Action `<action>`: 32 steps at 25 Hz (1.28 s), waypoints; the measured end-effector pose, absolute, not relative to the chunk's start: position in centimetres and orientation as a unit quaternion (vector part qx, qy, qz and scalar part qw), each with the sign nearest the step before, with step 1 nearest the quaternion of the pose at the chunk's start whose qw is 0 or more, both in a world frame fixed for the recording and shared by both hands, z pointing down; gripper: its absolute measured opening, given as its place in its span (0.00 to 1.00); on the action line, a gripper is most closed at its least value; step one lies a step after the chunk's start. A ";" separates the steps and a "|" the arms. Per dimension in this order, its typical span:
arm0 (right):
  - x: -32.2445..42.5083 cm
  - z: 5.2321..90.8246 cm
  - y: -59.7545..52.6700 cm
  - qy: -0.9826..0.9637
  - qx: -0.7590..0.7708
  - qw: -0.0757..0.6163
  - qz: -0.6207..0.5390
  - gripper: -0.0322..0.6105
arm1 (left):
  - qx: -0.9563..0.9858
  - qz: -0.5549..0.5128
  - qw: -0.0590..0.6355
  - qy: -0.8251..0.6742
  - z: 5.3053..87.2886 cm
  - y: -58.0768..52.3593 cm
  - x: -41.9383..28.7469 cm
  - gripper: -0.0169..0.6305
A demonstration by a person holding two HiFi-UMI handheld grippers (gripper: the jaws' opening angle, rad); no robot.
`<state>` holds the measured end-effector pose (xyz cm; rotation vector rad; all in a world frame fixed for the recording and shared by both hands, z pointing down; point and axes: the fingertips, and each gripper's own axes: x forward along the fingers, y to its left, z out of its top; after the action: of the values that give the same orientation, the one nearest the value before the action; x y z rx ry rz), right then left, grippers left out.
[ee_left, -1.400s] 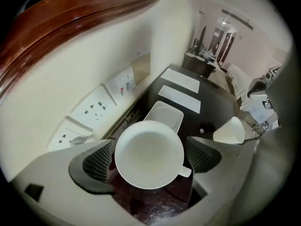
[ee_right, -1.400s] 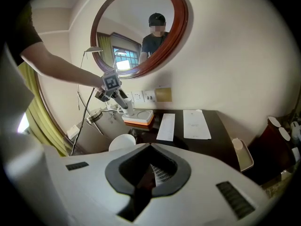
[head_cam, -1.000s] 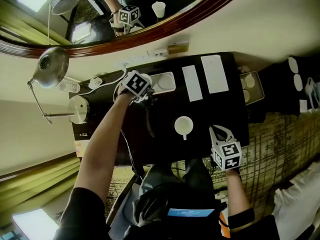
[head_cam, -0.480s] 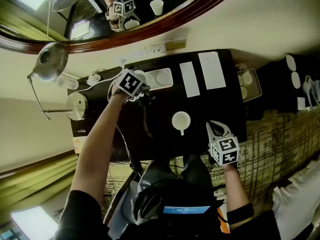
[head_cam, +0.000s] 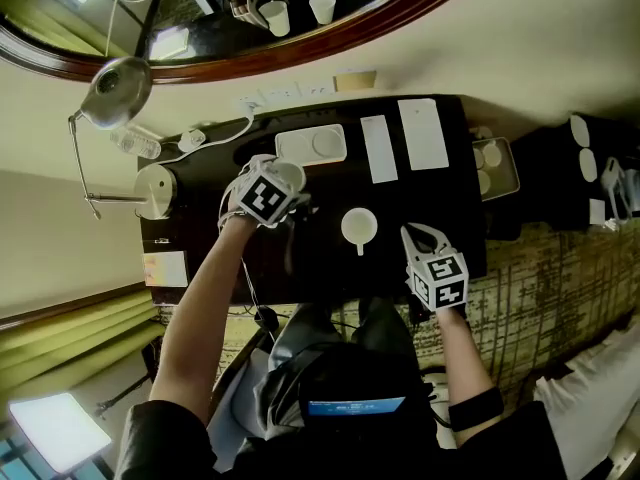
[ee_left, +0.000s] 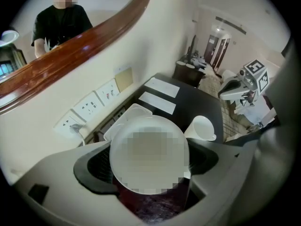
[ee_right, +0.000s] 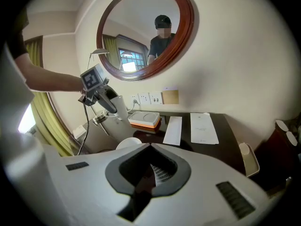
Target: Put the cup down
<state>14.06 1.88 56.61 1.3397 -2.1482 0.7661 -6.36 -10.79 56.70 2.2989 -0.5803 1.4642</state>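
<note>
A white cup sits between the jaws of my left gripper, which is shut on it and holds it above the dark table. In the right gripper view the held cup hangs under the left gripper, just left of a white tray. A second white cup with a handle stands on the table between the two grippers. My right gripper is shut and holds nothing, near the table's front edge right of that cup.
The white tray lies by the wall, with two paper sheets to its right. A lamp and a round metal base stand at the left end. Wall sockets and a cable run behind. A small tray sits at the right end.
My left gripper has come away from the white tray toward the table's middle and risen, carrying the cup. The tray now lies bare. The right gripper has stayed in place.
</note>
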 end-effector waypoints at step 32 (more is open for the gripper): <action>13.3 56.3 3.1 -0.791 0.477 0.268 0.274 0.08 | 0.790 0.542 0.212 -0.194 69.5 5.4 -5.7 0.71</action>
<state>13.32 3.07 56.28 1.2875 -2.1330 0.7382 -5.70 5.41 69.50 2.1930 -0.5400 1.5050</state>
